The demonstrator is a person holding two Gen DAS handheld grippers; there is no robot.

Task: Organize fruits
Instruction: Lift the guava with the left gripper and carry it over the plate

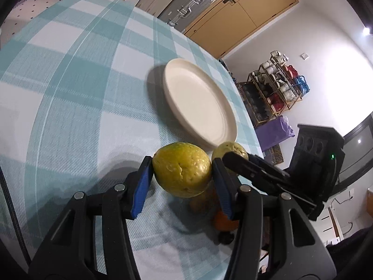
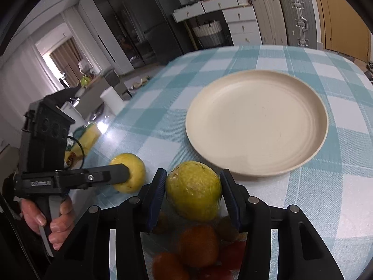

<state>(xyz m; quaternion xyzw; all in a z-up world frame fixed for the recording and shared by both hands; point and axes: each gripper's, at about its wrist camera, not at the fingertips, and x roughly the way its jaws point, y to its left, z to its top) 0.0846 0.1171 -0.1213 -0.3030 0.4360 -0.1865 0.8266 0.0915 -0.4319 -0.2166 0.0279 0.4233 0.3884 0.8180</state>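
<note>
- The cream plate (image 2: pixel 256 121), upper right of the right wrist frame, holds no fruit; sorting has barely begun.
- Left gripper (image 1: pixel 181 175) clamps one yellow-green fruit (image 1: pixel 181 172), lower centre.
- Right gripper (image 2: pixel 193 191) pinches another yellow fruit (image 2: pixel 193 189) above blurred orange and red fruits (image 2: pixel 198 245); both point down toward the checked tablecloth (image 2: pixel 338 198).

Place: we see a home living area.
Evidence: beyond our fingers, a checked tablecloth (image 2: pixel 256 56), suitcases (image 2: pixel 298 21), white drawers (image 2: pixel 242 23), a wooden door (image 1: pixel 244 16), shelved yarn (image 1: pixel 279 81).
</note>
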